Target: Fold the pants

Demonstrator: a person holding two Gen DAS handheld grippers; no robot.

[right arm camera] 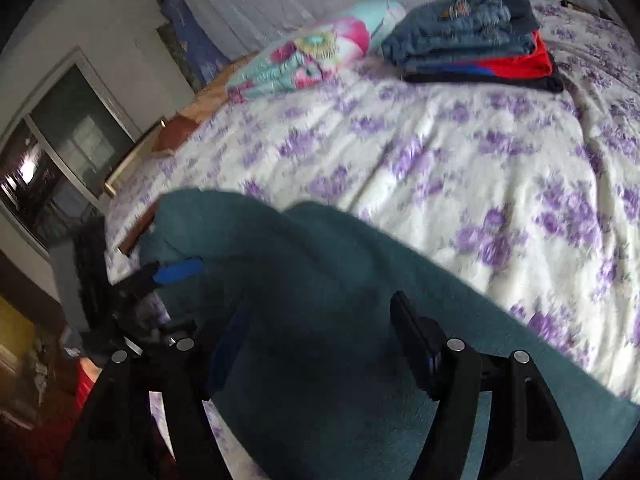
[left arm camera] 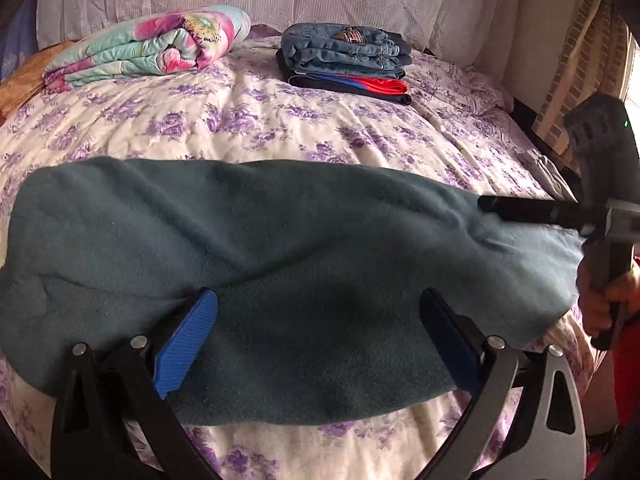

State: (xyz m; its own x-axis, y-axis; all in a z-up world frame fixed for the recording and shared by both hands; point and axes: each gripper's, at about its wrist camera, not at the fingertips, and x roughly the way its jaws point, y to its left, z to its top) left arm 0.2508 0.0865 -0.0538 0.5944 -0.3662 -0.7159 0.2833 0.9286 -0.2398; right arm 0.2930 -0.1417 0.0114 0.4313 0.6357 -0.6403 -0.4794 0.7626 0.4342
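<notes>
Left gripper [left arm camera: 316,332] hangs over the teal pants [left arm camera: 260,224], blue pads spread wide, pinching nothing. Right gripper [right arm camera: 320,344] likewise gapes above the cloth; its black fingers [left arm camera: 516,210] reach the pants' right end. Pants lie lengthwise along the near edge of the bed [left arm camera: 248,128], w/ purple-flowered cover. Toward the far edge: floral quilt [left arm camera: 156,48], rolled, at left; folded jeans [left arm camera: 344,48] atop a red-blue garment [left arm camera: 360,86], centre.
</notes>
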